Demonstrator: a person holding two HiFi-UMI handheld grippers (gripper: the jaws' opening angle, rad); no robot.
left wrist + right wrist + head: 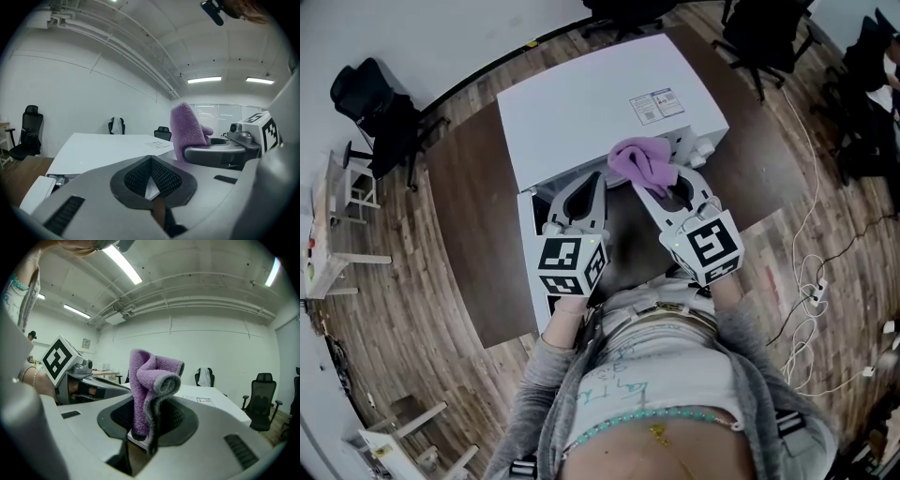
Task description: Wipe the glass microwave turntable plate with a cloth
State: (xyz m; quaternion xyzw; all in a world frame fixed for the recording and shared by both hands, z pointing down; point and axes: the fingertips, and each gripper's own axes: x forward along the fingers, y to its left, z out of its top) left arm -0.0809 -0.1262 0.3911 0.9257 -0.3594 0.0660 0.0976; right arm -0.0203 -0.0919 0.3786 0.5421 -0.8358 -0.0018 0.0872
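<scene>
Near the white microwave point(600, 103), your right gripper point(661, 180) pinches the purple cloth point(642, 161). Your left gripper point(589, 187) is closed on nothing. No glass plate shows yet; I think you must find it next.

Bright, even light from ceiling strip lights point(204, 79); shadows soft. Gripper views: heavy fisheye bending, black corners; purple cloth point(150, 380) sharp, nearest foreground soft. Perhaps slight blowout on white appliance top point(581, 103).

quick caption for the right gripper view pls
Jaws of the right gripper shut on a folded purple cloth, white microwave beyond
</scene>
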